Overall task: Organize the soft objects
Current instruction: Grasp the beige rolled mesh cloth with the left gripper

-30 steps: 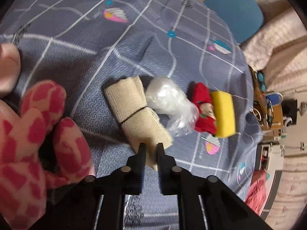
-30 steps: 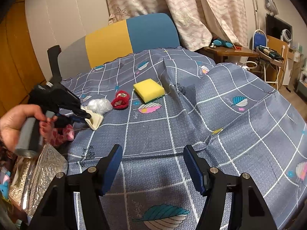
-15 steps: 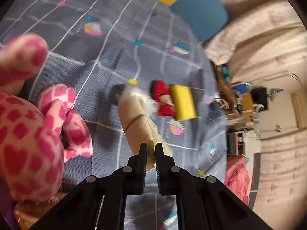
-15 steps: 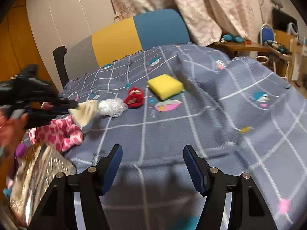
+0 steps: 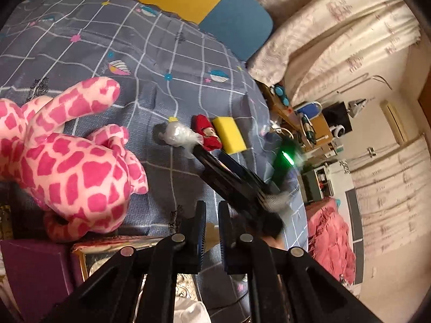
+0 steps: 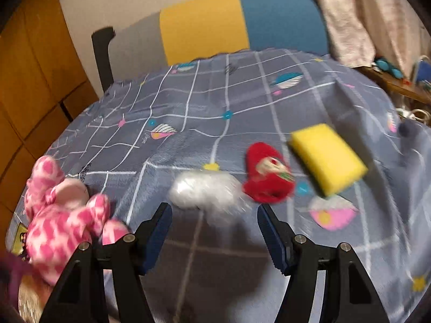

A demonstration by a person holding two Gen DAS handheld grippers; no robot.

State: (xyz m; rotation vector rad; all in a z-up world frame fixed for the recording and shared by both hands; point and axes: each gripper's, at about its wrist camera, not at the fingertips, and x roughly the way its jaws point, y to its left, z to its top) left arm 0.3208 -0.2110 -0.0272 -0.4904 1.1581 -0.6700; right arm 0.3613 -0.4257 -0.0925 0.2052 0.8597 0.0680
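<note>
My left gripper [image 5: 211,212] has its jaws nearly together with nothing visible between them; the beige cloth roll is out of view. It sits over a box edge beside the pink giraffe plush [image 5: 67,158]. My right gripper [image 6: 214,219] is open just short of the clear plastic bundle [image 6: 204,191]. Its dark, blurred body also shows in the left wrist view [image 5: 237,183]. A red plush [image 6: 266,175] and a yellow sponge [image 6: 327,157] lie to the right of the bundle. All three also lie in a row in the left wrist view: bundle [image 5: 177,134], red plush [image 5: 206,132], sponge [image 5: 229,134].
The grey patterned bedspread [image 6: 242,102] covers the bed. A yellow and blue headboard [image 6: 239,24] stands behind. A purple box [image 5: 35,274] with a shiny foil bag [image 5: 107,250] sits below my left gripper. Cluttered furniture [image 5: 309,123] and curtains [image 5: 336,32] are to the right.
My left gripper drew back from the bed to over the box, and the beige roll it held is gone from view. My right gripper moved forward to the plastic bundle.
</note>
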